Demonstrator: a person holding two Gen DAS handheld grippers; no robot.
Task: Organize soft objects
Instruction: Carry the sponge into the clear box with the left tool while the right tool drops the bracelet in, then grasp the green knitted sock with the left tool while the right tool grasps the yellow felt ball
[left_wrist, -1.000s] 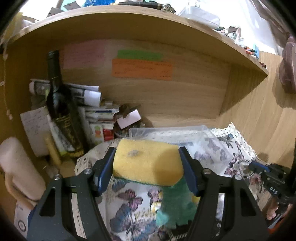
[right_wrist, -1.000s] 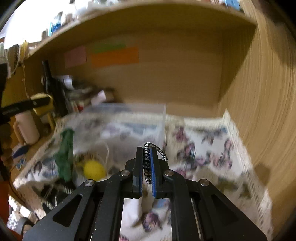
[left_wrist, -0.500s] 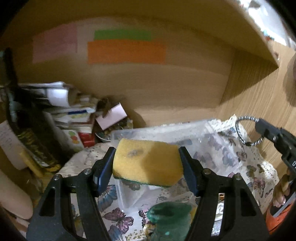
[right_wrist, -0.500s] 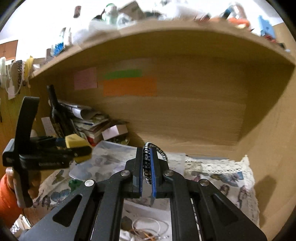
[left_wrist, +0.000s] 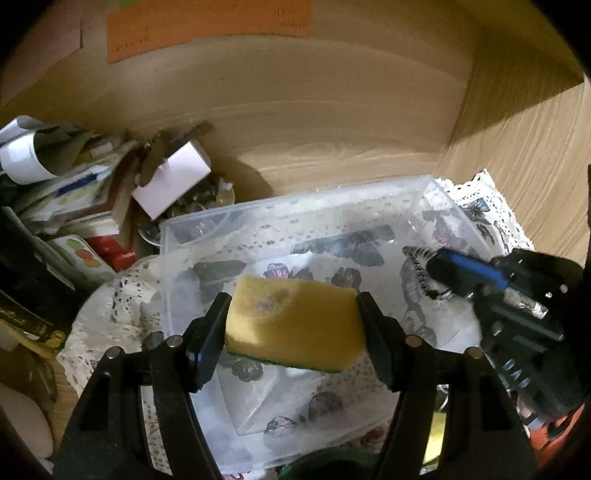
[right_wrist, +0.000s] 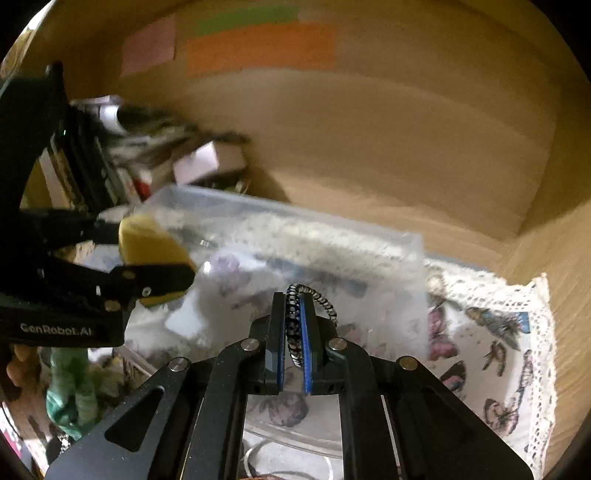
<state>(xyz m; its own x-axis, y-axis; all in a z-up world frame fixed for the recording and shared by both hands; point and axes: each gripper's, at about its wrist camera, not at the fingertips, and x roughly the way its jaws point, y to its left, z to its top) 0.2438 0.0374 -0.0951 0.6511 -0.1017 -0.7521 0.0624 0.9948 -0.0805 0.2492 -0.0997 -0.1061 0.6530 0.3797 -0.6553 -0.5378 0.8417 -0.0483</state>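
Observation:
My left gripper (left_wrist: 291, 325) is shut on a yellow sponge (left_wrist: 295, 321) with a green underside and holds it over the open clear plastic box (left_wrist: 369, 195). The sponge (right_wrist: 151, 240) shows at the box's left rim in the right wrist view. My right gripper (right_wrist: 293, 332) is shut on a black-and-white braided hair tie (right_wrist: 317, 295) and holds it above the box (right_wrist: 332, 236). In the left wrist view the right gripper (left_wrist: 439, 273) reaches in over the box's right side.
The box rests on a butterfly-print cloth (right_wrist: 491, 332) with a lace edge inside a wooden shelf nook. A pile of papers and boxes (left_wrist: 85, 206) stands at the left. A green soft object (right_wrist: 70, 387) lies on the cloth at the lower left. Wooden walls (left_wrist: 517, 147) close the back and right.
Both grippers have moved forward and down toward the clear box. The sponge and the hair tie now hang over its opening. The right gripper has come close beside the left one.

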